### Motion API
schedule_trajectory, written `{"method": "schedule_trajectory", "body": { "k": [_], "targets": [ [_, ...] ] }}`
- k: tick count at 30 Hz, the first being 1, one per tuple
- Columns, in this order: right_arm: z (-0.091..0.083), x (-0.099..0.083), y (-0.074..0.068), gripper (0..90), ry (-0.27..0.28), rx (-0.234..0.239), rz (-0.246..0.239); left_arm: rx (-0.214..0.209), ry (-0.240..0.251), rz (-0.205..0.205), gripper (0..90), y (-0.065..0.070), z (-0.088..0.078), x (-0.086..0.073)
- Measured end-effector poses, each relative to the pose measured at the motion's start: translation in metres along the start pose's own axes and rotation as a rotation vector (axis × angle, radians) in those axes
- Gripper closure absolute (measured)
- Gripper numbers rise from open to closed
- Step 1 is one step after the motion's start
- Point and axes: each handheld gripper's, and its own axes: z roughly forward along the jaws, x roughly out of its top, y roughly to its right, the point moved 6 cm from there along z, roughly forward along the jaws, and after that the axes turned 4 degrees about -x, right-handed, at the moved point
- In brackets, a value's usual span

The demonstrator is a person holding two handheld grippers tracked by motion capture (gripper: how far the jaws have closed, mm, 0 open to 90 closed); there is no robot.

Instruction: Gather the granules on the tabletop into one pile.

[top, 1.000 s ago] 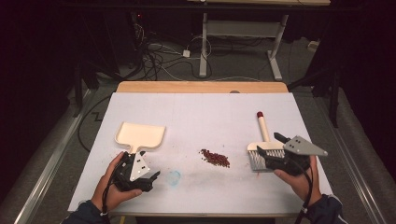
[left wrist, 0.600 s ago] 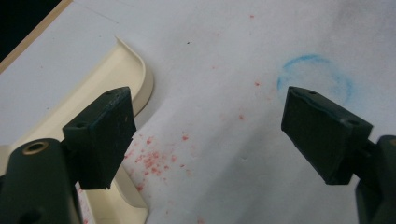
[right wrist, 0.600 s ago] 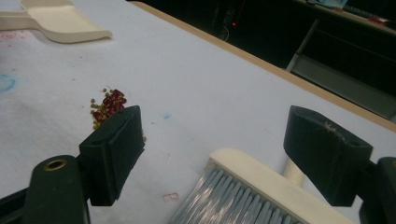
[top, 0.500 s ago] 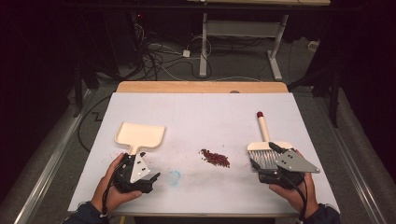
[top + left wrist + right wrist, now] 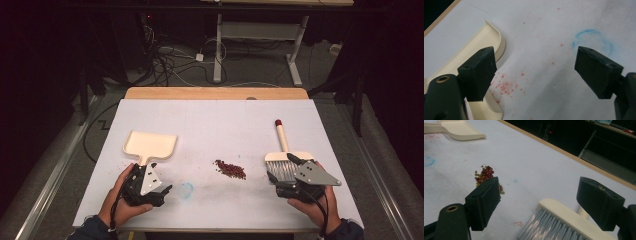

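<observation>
Right claw [image 5: 281, 167] has drawn back, opening, brush [image 5: 284, 155] just ahead.

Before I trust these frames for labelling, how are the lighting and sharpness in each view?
High view: the white table sheet is evenly lit, the surroundings nearly black, the small pile of red beans slightly soft. Left gripper view: the cream plastic dustpan and blue ring stain look soft. Right gripper view: the grey-bristled hand brush reads clearly.

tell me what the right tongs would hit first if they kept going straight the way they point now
Probably the brush: its bristles and cream head lie just ahead, between the open right tongs. Beyond it the white table cover looks free; the beans sit off to one side.
</observation>
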Motion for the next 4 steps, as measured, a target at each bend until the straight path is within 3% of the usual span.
{"method": "schedule_trajectory", "body": {
  "k": [4],
  "targets": [
    [0.0021,-0.0011,0.0000,19.3,-0.005,0.006,0.001,-0.002,-0.002,-0.003,17.0,-0.0007,0.0018,0.0009]
  ]
}}
